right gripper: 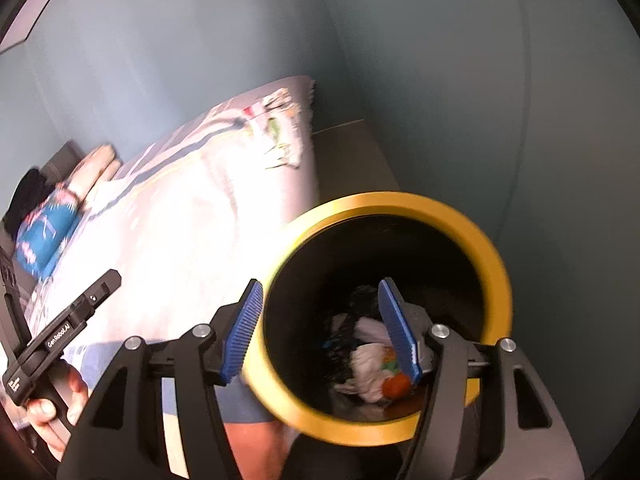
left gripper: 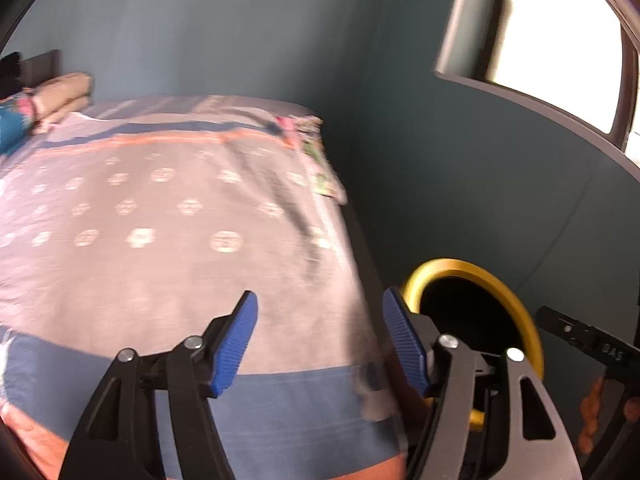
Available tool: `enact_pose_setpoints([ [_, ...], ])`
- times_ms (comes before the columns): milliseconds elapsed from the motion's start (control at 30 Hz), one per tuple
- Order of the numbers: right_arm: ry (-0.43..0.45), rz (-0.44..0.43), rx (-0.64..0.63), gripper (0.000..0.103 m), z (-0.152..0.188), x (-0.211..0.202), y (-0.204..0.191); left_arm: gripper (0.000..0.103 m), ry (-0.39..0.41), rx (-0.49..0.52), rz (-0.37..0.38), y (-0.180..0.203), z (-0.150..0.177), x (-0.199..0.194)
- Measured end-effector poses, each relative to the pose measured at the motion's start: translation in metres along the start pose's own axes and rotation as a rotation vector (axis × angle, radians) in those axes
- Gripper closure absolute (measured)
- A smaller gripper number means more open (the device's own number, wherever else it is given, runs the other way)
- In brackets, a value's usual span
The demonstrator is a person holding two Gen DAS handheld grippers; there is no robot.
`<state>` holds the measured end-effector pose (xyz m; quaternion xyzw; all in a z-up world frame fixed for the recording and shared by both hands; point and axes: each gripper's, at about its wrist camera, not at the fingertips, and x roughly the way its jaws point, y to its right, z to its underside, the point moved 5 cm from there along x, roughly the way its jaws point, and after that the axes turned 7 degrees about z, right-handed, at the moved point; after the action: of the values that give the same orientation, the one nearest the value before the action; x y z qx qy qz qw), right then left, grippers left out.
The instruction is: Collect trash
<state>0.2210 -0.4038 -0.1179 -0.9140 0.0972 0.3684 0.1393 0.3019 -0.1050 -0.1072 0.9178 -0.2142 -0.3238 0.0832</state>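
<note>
Blue pads of my right gripper point(right gripper: 320, 332) stand apart, jaws released above the yellow-rimmed bin point(right gripper: 496, 264); crumpled trash point(right gripper: 370, 364) lies at its bottom, between them. My left gripper point(left gripper: 320, 344) is released too, empty over the bed point(left gripper: 160, 208), the bin just right.

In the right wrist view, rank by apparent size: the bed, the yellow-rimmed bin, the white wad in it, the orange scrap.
1. bed
2. yellow-rimmed bin, which sits close to the lens, so its apparent size is inflated
3. white wad
4. orange scrap
</note>
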Motion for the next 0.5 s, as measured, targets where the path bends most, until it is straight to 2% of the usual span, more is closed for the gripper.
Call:
enact_pose_setpoints([
  [167, 0.017, -0.037, -0.051, 0.02, 0.008, -0.009, -0.048, 0.023, 0.062, -0.01, -0.078, -0.044, 0.003, -0.044],
  [267, 0.046, -0.067, -0.034, 0.01, 0.011, -0.016, -0.066, 0.014, 0.116, -0.021, -0.112, -0.066, 0.003, -0.073],
  [500, 0.146, -0.111, -0.018, 0.008, 0.021, -0.046, -0.113, 0.008, 0.232, -0.048, -0.156, -0.1, 0.006, -0.133],
])
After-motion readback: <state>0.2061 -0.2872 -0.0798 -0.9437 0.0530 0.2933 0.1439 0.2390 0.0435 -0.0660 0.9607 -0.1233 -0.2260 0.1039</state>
